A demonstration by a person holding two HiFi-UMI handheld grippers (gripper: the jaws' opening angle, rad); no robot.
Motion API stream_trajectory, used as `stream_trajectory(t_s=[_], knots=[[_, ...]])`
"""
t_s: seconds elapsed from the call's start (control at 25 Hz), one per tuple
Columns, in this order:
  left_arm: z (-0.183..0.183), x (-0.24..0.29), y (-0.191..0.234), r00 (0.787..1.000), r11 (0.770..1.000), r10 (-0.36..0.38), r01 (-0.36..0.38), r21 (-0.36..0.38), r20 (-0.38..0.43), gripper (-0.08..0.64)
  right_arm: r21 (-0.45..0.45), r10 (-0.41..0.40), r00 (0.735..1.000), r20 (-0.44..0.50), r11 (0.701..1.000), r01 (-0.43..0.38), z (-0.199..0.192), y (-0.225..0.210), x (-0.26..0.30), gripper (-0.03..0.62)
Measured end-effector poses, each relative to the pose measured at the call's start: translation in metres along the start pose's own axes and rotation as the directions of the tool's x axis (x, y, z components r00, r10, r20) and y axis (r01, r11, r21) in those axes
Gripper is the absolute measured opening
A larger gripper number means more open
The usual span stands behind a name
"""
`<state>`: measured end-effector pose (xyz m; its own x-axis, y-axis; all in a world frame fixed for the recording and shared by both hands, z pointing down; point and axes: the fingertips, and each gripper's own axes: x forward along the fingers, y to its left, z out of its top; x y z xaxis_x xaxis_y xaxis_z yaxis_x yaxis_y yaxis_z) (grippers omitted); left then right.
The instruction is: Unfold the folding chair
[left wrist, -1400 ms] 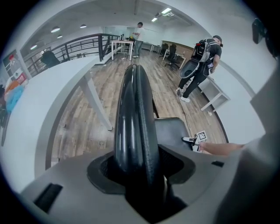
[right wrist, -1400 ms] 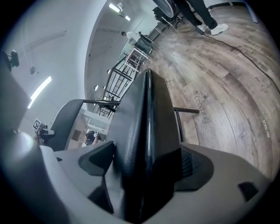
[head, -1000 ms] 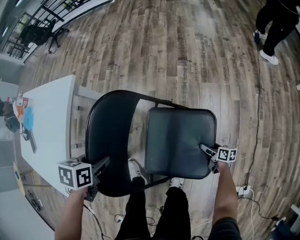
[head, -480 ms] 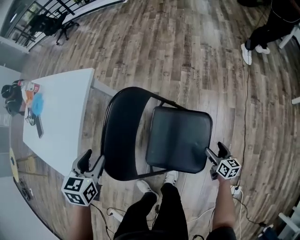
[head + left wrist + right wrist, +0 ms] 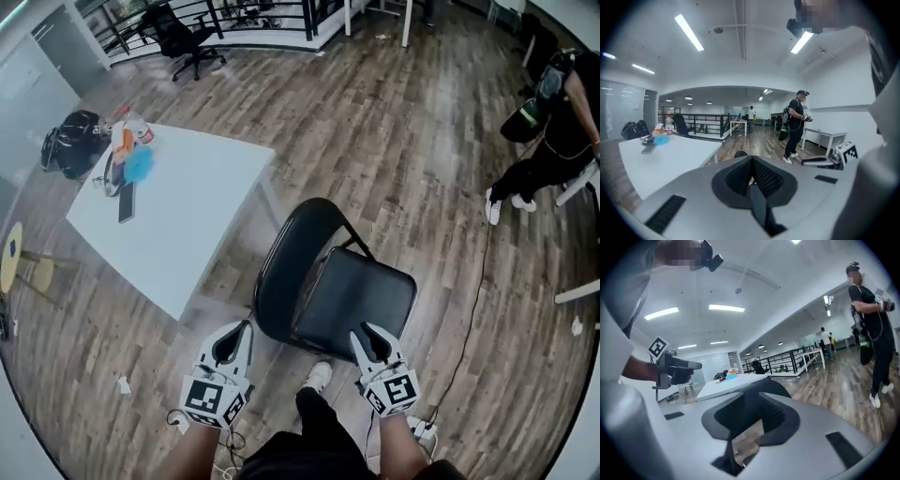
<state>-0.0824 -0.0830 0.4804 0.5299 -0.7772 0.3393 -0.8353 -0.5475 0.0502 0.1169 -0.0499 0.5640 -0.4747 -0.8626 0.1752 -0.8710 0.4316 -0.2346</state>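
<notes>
Floorboards (image 5: 394,141) of streaked grey-brown wood carry a white rectangular bench (image 5: 178,216). Just beside it stands the black folding chair (image 5: 356,295), unfolded, with a curved back and a padded square seat. Left tongs (image 5: 242,330) are closed and empty. Right tongs (image 5: 364,333) are closing on nothing.

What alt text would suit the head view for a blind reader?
A black folding chair stands unfolded on a wood floor beside a white table. Nearer the camera, both tools hover clear of it: the left tool shut, the right tool closing its jaws on nothing.
</notes>
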Motion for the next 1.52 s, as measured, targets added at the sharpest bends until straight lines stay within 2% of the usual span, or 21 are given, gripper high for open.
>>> stream_trajectory(t_s=[0.08,0.2,0.28,0.4,0.52,0.64,0.76,0.96,1.12,1.32,1.52], knots=[[-0.007,-0.034,-0.011,1.0,1.0,0.014,-0.014,-0.024,0.019,0.005,-0.114,0.016,1.0,0.021,0.993,-0.013,0.027,0.028,-0.01,0.023],[-0.016,-0.084,-0.028,0.997,0.993,0.059,-0.054,-0.108,0.041,0.005,-0.317,0.032,0.999,0.039,0.948,-0.018,0.055,0.073,-0.034,0.015],[-0.015,-0.115,-0.044,0.993,0.985,0.096,-0.084,-0.149,0.072,0.005,-0.38,0.055,0.998,0.038,0.924,-0.036,0.069,0.099,-0.058,0.015],[-0.008,-0.162,-0.075,0.987,0.98,0.12,-0.1,-0.17,0.108,0.005,-0.372,0.078,0.997,0.029,0.926,-0.062,0.077,0.138,-0.104,0.015],[-0.013,-0.196,-0.108,0.983,0.976,0.142,-0.12,-0.183,0.113,0.005,-0.329,0.091,0.996,0.013,0.941,-0.082,0.079,0.17,-0.148,0.015],[-0.024,-0.211,-0.137,0.98,0.97,0.167,-0.143,-0.197,0.112,0.005,-0.284,0.113,0.994,0.007,0.953,-0.107,0.079,0.187,-0.177,0.015],[-0.034,-0.219,-0.164,0.978,0.965,0.188,-0.167,-0.2,0.088,0.005,-0.28,0.155,0.988,-0.024,0.947,-0.156,0.076,0.198,-0.194,0.015],[-0.045,-0.231,-0.197,0.962,0.949,0.268,-0.256,-0.187,0.044,0.005,-0.31,0.212,0.976,-0.054,0.925,-0.218,0.071,0.19,-0.221,0.015],[-0.045,-0.235,-0.228,0.942,0.928,0.33,-0.314,-0.199,0.056,0.005,-0.372,0.197,0.98,-0.036,0.907,-0.196,0.074,0.167,-0.251,0.015],[-0.033,-0.231,-0.264,0.93,0.924,0.356,-0.336,-0.182,0.087,0.005,-0.358,0.202,0.979,0.01,0.915,-0.185,0.086,0.146,-0.274,0.014],[-0.018,-0.237,-0.277,0.921,0.925,0.372,-0.356,-0.135,0.115,0.005,-0.328,0.223,0.974,0.047,0.924,-0.196,0.095,0.145,-0.284,0.014]])
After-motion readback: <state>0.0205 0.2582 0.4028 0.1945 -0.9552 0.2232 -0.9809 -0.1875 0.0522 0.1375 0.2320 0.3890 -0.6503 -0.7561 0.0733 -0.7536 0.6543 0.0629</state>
